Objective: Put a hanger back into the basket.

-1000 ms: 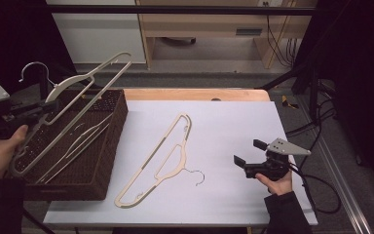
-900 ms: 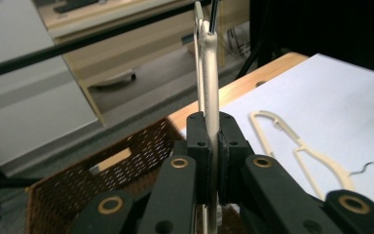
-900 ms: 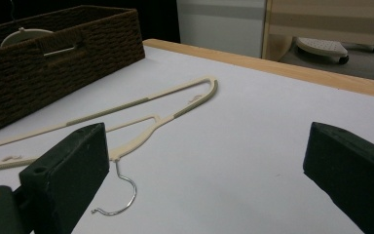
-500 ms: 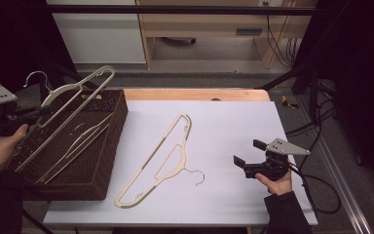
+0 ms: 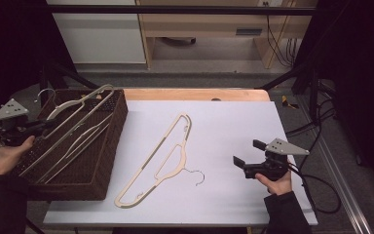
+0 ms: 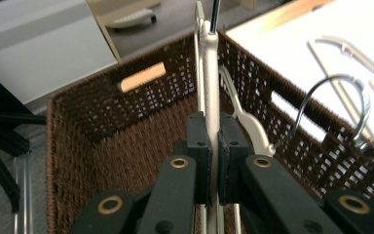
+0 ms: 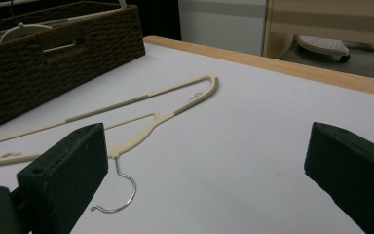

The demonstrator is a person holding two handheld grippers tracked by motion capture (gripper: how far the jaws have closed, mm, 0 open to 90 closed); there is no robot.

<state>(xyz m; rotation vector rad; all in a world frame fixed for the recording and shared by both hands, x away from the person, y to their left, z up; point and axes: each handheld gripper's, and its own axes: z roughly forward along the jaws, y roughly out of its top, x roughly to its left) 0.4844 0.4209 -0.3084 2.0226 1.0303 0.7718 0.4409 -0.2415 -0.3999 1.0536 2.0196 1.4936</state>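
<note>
Fingers (image 6: 200,146) of the left gripper (image 6: 213,156) are pinching a cream hanger (image 5: 73,109) and holding it over the wicker basket (image 5: 108,161), above another hanger (image 5: 80,142) already lying inside. Right gripper (image 5: 249,158) is idling spread-jawed, well right of the basket. One hanger on the table (image 5: 160,158) is waiting just right of the basket, so roughly two-thirds done.

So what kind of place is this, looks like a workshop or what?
Probably a lab recording bench: a white-topped table framed by black rails, cables on the floor behind, and a wicker basket of hangers.
</note>
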